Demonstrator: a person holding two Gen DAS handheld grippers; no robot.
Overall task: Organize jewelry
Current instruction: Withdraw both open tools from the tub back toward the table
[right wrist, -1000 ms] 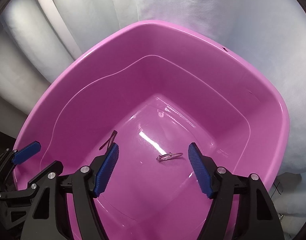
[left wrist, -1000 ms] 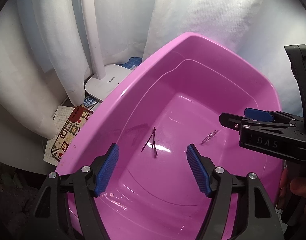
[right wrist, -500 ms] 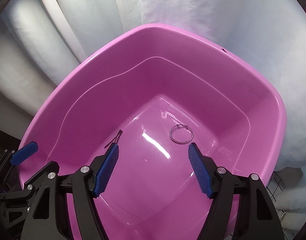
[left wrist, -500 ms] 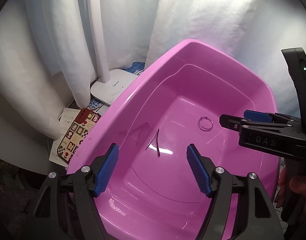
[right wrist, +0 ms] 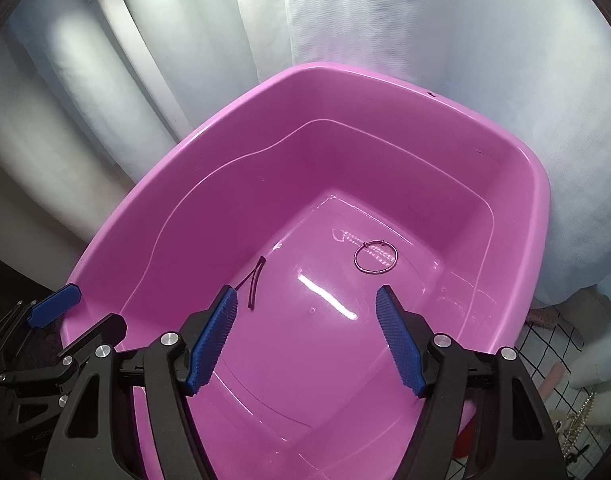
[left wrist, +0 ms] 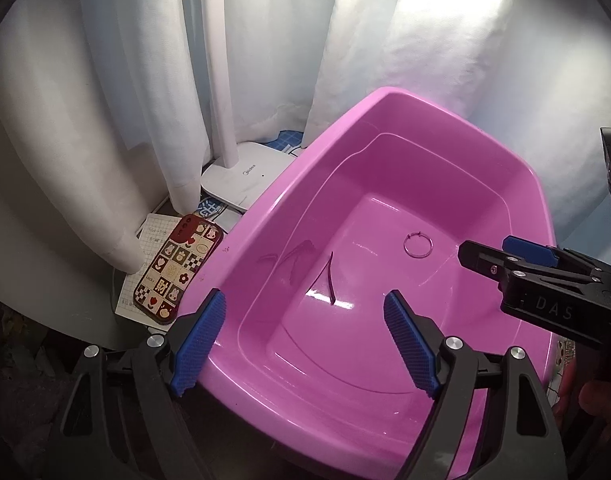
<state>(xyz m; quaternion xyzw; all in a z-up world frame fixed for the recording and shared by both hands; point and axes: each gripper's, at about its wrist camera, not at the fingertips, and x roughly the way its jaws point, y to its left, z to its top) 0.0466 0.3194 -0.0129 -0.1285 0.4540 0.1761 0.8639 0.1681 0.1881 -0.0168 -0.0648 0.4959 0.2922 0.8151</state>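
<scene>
**Desk:** What does the pair of wrist views show?

**Photographer:** A pink plastic tub [right wrist: 425, 96] with two pieces of jewelry lying on its glossy floor: a thin hoop ring [right wrist: 375, 257] toward the far right, and a dark slender hairpin-like piece [right wrist: 254, 283] toward the left, the two well apart. The right gripper [right wrist: 305, 336] hangs above the near rim, jaws spread wide and holding nothing. The left gripper [left wrist: 305, 340] sits beside it over the tub's near left edge, jaws likewise released and empty.

**Desk:** And around the tub?

**Photographer:** On the bench to its left, a patterned phone case [left wrist: 177, 270] lies on a paper sheet, next to a white lamp base [left wrist: 245, 180]. White curtains [left wrist: 125, 80] close off the back. A beaded chain [right wrist: 581, 416] shows at the right view's lower corner, outside the tub.

**Desk:** Which step is in hand?

**Photographer:** By the look of it, a drop into the tub is done and both tools are free. The next move probably calls for reaching outside the tub for another piece, perhaps that chain. Thin, loose links would need a low, square approach and a firm pinch, or they may slip through the pads.
</scene>
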